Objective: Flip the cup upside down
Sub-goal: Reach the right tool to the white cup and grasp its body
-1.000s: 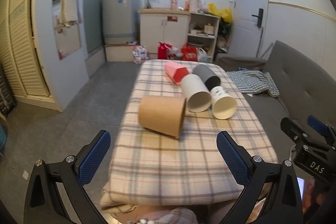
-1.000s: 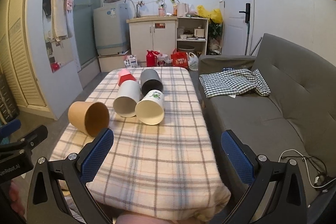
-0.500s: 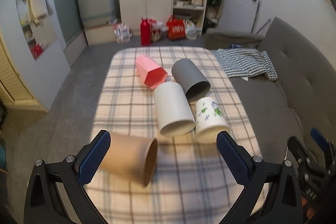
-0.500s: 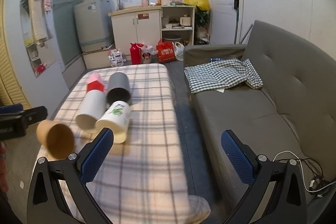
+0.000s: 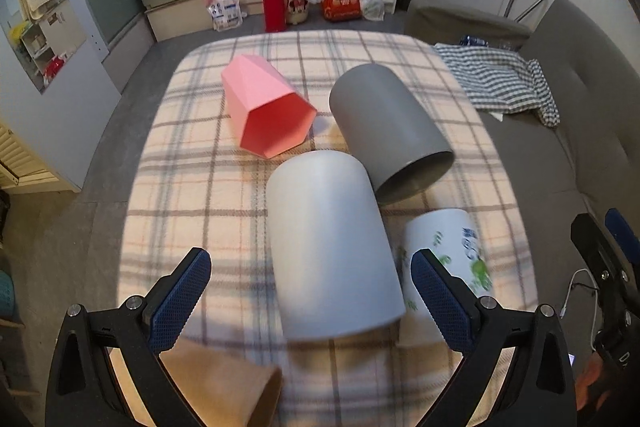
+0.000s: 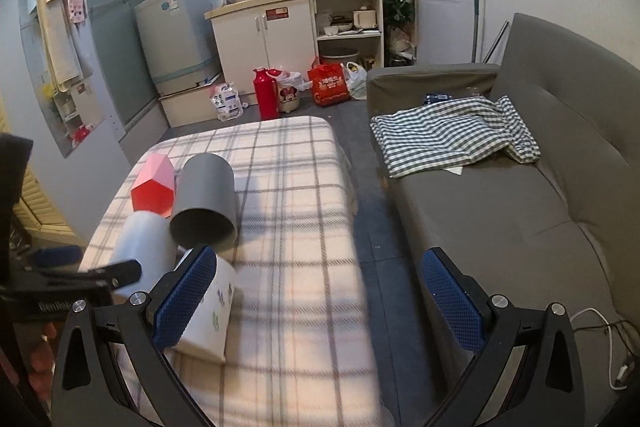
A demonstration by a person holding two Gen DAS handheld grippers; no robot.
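Several cups lie on their sides on the plaid-covered table (image 5: 192, 195). A light grey cup (image 5: 328, 247) lies between the open fingers of my left gripper (image 5: 312, 303), which hovers above it. A dark grey cup (image 5: 384, 123), a pink faceted cup (image 5: 264, 111), a white printed cup (image 5: 452, 251) and a brown paper cup (image 5: 224, 391) lie around it. My right gripper (image 6: 320, 303) is open and empty over the table's right edge, its left finger beside the white printed cup (image 6: 212, 311).
A grey sofa (image 6: 520, 211) with a checked cloth (image 6: 448, 135) stands right of the table. Cabinets, a washing machine (image 6: 176, 35), a red thermos (image 6: 267, 99) and bags stand at the far wall. A white cable (image 6: 600, 323) lies on the floor.
My left gripper has moved forward and down over the cups, so the light grey cup now lies between its fingers. My right gripper has swung right and lowered beside the white cup.
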